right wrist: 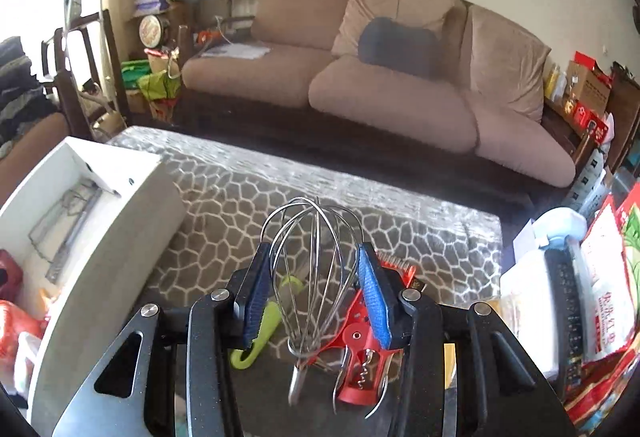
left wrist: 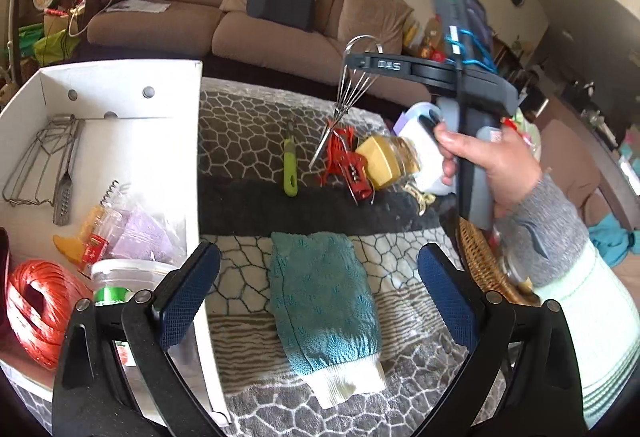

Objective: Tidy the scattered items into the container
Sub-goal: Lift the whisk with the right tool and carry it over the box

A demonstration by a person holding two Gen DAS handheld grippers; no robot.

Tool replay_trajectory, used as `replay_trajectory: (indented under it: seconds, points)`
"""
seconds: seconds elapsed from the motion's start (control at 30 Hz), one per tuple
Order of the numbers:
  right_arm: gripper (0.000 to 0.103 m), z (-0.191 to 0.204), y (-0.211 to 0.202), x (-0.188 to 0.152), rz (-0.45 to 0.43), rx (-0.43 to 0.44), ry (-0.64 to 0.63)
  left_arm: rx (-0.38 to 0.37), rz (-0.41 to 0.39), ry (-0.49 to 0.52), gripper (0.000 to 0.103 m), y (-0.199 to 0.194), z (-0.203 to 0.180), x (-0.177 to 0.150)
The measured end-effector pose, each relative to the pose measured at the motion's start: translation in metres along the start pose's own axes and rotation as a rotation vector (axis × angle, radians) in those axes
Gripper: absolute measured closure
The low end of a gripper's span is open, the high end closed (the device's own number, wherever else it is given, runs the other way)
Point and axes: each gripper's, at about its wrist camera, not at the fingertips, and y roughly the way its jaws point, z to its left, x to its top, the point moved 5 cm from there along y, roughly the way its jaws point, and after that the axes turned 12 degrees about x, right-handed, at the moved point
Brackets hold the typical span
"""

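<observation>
My right gripper (right wrist: 314, 285) is shut on a wire whisk (right wrist: 310, 261) and holds it above the patterned table; it also shows in the left wrist view (left wrist: 360, 61) with the whisk (left wrist: 352, 93) hanging from it. Under it lie a red corkscrew (right wrist: 360, 361), a green-handled peeler (right wrist: 264, 333) and a yellow-lidded jar (left wrist: 384, 161). My left gripper (left wrist: 316, 285) is open and empty above a teal mitt (left wrist: 324, 301). The white box (left wrist: 120, 85) stands at the left, holding a wire rack, orange twine and other items.
A wicker basket (left wrist: 484, 261) sits at the table's right edge, with packets and a white box (right wrist: 532, 301) beyond it. A brown sofa (right wrist: 360, 77) runs behind the table. Clutter and chairs stand at the far left.
</observation>
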Motion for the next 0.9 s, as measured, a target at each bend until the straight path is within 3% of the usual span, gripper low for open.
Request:
replay_trajectory:
  seconds: [0.17,0.4,0.53,0.63,0.8,0.9]
  points:
    - [0.060,0.060,-0.068,0.052,-0.141,0.065,-0.083,0.042,-0.085,-0.079,0.003,-0.025,0.047,0.021]
    - [0.059,0.152,-0.089,0.105,-0.162,0.277,-0.095,0.111,-0.093,-0.253,0.003,-0.042,0.150,0.035]
    - [0.060,0.201,-0.061,0.110,-0.129,0.368,-0.091,0.130,-0.086,-0.425,0.003,-0.054,0.222,0.029]
    - [0.060,0.233,-0.028,0.104,-0.087,0.418,-0.074,0.172,-0.121,-0.492,0.003,-0.069,0.261,0.025]
    - [0.060,0.276,0.033,0.082,-0.013,0.443,-0.049,0.230,-0.110,-0.515,0.003,-0.073,0.288,0.021]
    - [0.073,0.291,0.060,0.069,0.016,0.452,-0.028,0.223,-0.091,-0.509,0.003,-0.068,0.290,0.020]
